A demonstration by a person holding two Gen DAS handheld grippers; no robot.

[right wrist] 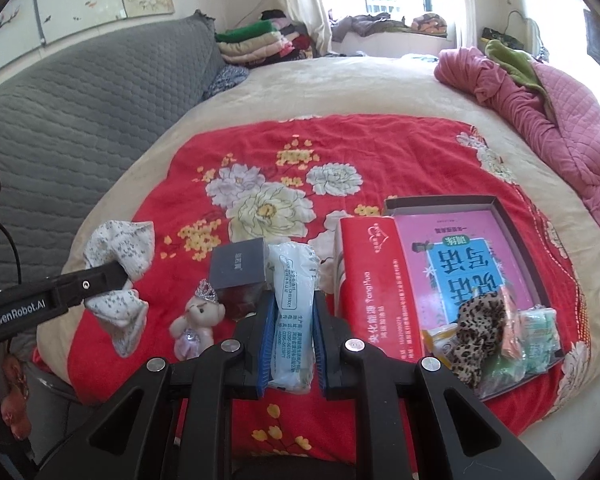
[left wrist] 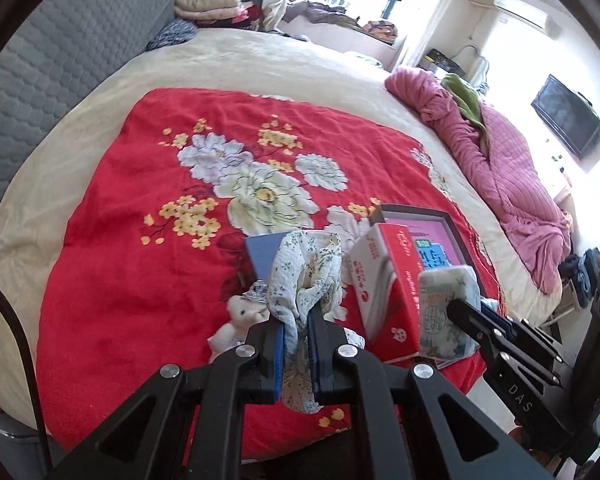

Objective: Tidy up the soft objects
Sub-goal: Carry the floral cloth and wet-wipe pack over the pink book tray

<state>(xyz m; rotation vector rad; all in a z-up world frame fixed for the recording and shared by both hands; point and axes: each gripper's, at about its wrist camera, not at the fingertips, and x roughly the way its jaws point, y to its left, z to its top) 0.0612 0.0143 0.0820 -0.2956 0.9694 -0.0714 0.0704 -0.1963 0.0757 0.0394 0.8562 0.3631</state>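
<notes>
Left tool (left wrist: 300, 320): clamped on a crumpled white floral-print cloth (left wrist: 306, 276), held clear above the bed.
Right tool (right wrist: 293, 320): clamped on a white plastic-wrapped soft pack with blue print (right wrist: 292, 312), also lifted off the bed.
Bed cover: red plush blanket with white and yellow flowers (right wrist: 340, 152), spread over a cream bedsheet (right wrist: 340, 84).
Tray: dark shallow cardboard box (right wrist: 512, 232) on the blanket's right side, holding a pink and blue book (right wrist: 460, 264), a leopard-print fabric piece (right wrist: 480, 328) and small green-white packets (right wrist: 540, 336).
Carton: red and white rectangular box (right wrist: 372, 280), touching the tray's left edge.
Other items: small white teddy bear with a silver crown (right wrist: 198, 320) beside a dark grey cube box (right wrist: 240, 268).
</notes>
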